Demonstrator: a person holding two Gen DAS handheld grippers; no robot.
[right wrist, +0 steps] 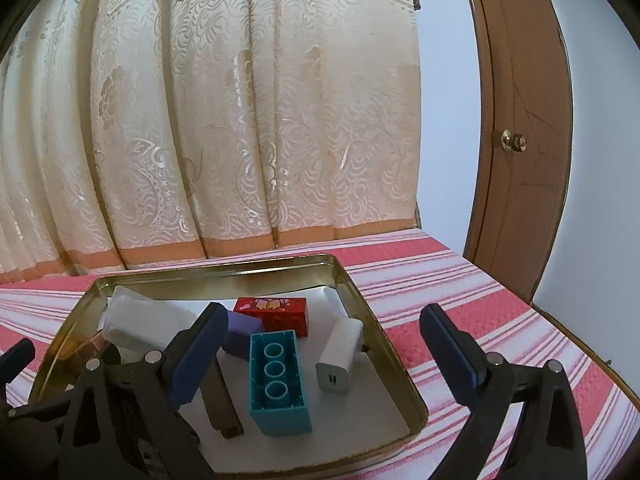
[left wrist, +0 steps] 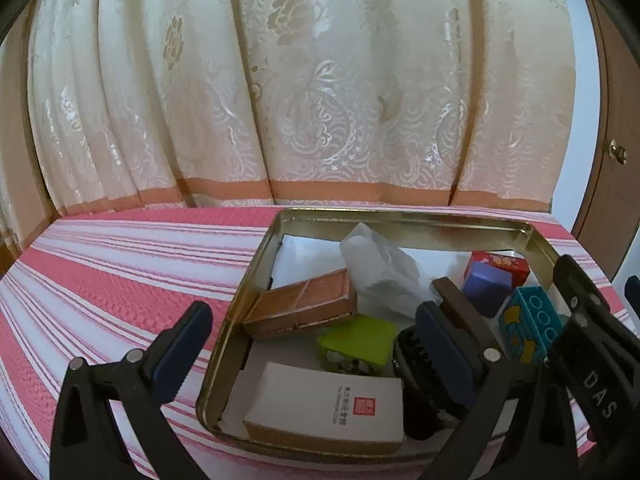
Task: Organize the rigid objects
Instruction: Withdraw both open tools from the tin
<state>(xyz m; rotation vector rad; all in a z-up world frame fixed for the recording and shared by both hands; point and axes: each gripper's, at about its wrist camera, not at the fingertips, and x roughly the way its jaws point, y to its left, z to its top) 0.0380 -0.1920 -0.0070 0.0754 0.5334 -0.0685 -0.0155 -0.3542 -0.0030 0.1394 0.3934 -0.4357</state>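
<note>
A gold metal tin (left wrist: pixel 256 264) lies on a pink striped cloth and holds several items. In the left wrist view these are a brown box tied with string (left wrist: pixel 304 308), a green box (left wrist: pixel 356 344), a white card box (left wrist: pixel 328 404), a crumpled white bag (left wrist: pixel 380 268) and a dark brown bar (left wrist: pixel 460 308). My left gripper (left wrist: pixel 312 320) hangs open over the tin's near left part, holding nothing. In the right wrist view the tin (right wrist: pixel 216 276) shows a teal brick (right wrist: pixel 278 380), a red brick (right wrist: pixel 276 312), a purple block (right wrist: pixel 240 336) and a white charger (right wrist: pixel 340 356). My right gripper (right wrist: pixel 324 320) is open above them, empty.
The striped cloth (left wrist: pixel 100 280) spreads wide to the left of the tin and also to its right (right wrist: pixel 460 300). A cream curtain (left wrist: pixel 280 80) hangs right behind the surface. A wooden door (right wrist: pixel 520 140) with a knob stands at the far right.
</note>
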